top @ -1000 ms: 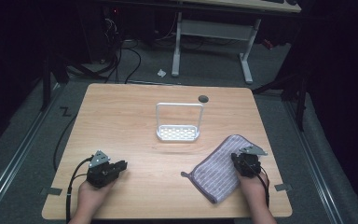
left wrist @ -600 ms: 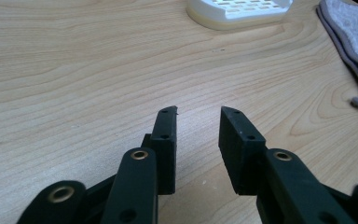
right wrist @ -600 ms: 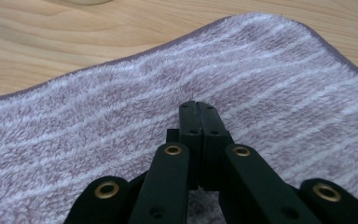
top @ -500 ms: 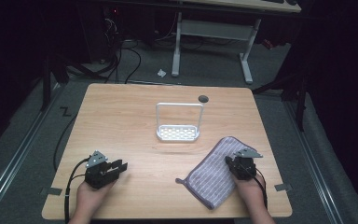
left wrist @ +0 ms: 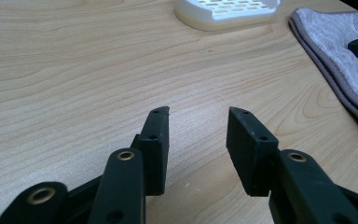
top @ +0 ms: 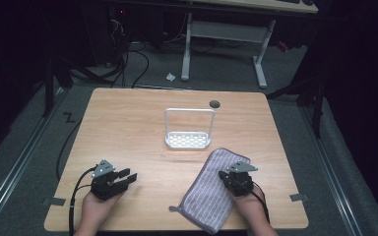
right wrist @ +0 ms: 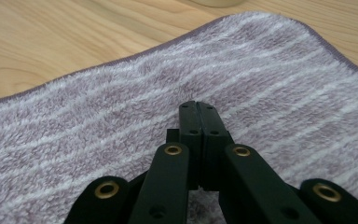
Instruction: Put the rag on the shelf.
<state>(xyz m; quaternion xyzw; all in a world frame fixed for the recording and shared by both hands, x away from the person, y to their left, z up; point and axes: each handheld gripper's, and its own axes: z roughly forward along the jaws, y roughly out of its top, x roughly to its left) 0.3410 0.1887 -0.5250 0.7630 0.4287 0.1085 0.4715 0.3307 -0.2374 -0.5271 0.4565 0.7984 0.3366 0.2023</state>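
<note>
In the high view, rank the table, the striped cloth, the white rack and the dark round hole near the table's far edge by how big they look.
1. Table, by far the largest.
2. Striped cloth.
3. White rack; its footprint looks smaller than the cloth, though it sits farther from the camera, so this gap is less certain.
4. Dark round hole, clearly smallest.

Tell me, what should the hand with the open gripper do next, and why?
Probably reach across to the purple towel and pinch its near edge. The left gripper has just been opening with nothing between its jaws, over bare table, apart from the towel. The right gripper is shut, resting on top of the towel, so a second grip seems needed.
</note>
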